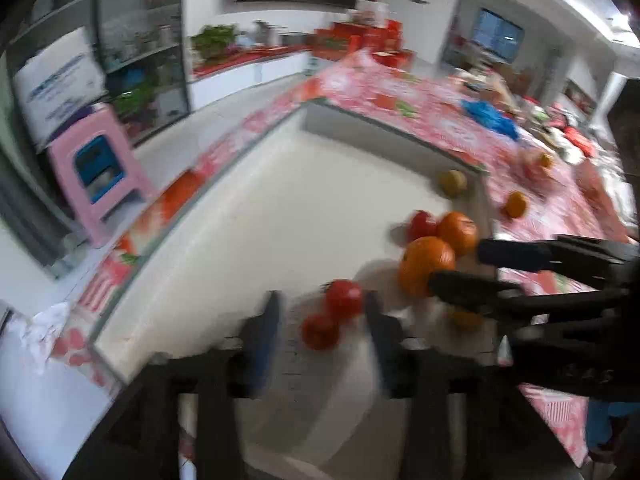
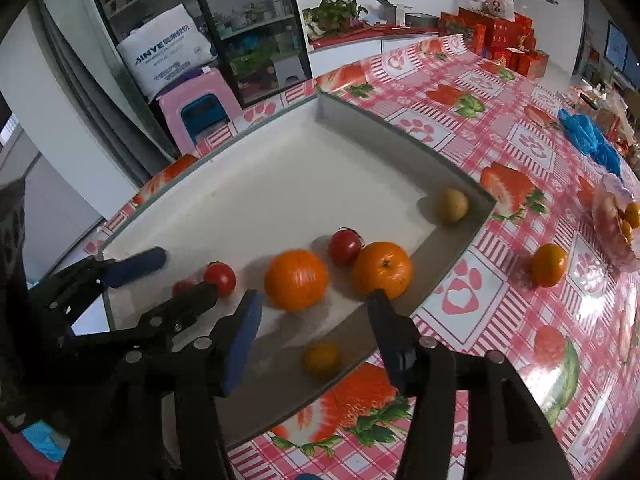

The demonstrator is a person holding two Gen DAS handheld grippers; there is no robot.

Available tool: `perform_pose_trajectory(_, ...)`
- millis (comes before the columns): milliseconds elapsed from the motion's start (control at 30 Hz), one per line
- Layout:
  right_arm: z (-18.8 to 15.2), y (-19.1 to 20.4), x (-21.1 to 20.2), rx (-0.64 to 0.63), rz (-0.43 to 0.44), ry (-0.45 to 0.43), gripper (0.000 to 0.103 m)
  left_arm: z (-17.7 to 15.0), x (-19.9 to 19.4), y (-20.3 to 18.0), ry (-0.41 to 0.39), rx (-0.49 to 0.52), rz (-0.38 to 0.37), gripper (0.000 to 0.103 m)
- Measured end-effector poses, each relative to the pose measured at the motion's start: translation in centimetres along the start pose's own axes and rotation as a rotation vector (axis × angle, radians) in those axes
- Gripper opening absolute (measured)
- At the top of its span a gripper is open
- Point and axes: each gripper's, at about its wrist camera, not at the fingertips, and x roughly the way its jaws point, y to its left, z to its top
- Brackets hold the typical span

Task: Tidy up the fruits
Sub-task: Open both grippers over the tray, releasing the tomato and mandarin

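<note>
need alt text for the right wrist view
Open right gripper hovers over a white tray on a strawberry-print tablecloth, above two oranges, tomatoes and smaller fruit. The left gripper, also open, reaches in from the left; another orange lies outside the tray.

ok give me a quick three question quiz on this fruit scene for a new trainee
1. True or false: the right gripper is clamped on an orange.
2. How many red tomatoes lie inside the white tray?
3. Where is the yellowish-green fruit? A) far corner of the tray B) on the tablecloth C) in the left gripper

Key
1. False: its jaws stand open, nothing pinched.
2. Three: one behind the two big oranges, two by the left gripper.
3. A
</note>
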Motion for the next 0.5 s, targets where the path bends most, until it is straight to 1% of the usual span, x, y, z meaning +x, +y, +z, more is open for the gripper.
perform_pose_trajectory(33, 0.0, -0.2, -0.3, 0.008, 0.000, -0.007, 0.071, -0.1, -0.2, 0.4, -0.008, -0.020, 0.003, 0.073)
perform_pose_trajectory(67, 0.0, -0.3, -0.5, 0.014, -0.003, -0.015, 0.076, -0.2, -0.3, 0.8, -0.011, -0.037, -0.004, 0.076)
perform_pose_trajectory(100, 0.1, -0.4, -0.7, 0.018, -0.006, -0.020, 0.077, -0.2, -0.4, 1.1, -0.012, -0.055, -0.016, 0.080)
perform_pose_trajectory(133, 0.1, -0.5, -0.8, 0.023, -0.006, -0.024, 0.078, -0.2, -0.6, 1.4, -0.010, -0.069, -0.032, 0.080)
perform_pose_trajectory(167, 0.1, -0.6, -1.0, 0.028, -0.004, -0.026, 0.079, -0.2, -0.7, 1.3, -0.006, -0.072, -0.032, 0.080)
perform_pose_trajectory(267, -0.1, -0.8, -1.4, 0.036, 0.004, -0.027, 0.082, -0.1, -1.0, 1.1, -0.009, -0.056, -0.001, 0.080)
perform_pose_trajectory(400, -0.7, -1.5, -2.1, 0.037, 0.017, -0.016, 0.084, 0.1, -2.0, 0.5, -0.009, -0.043, -0.008, 0.080)
perform_pose_trajectory(500, -1.2, -2.5, -2.7, 0.053, 0.005, -0.014, 0.090, 0.6, -3.4, -0.4, -0.033, -0.011, -0.012, 0.080)
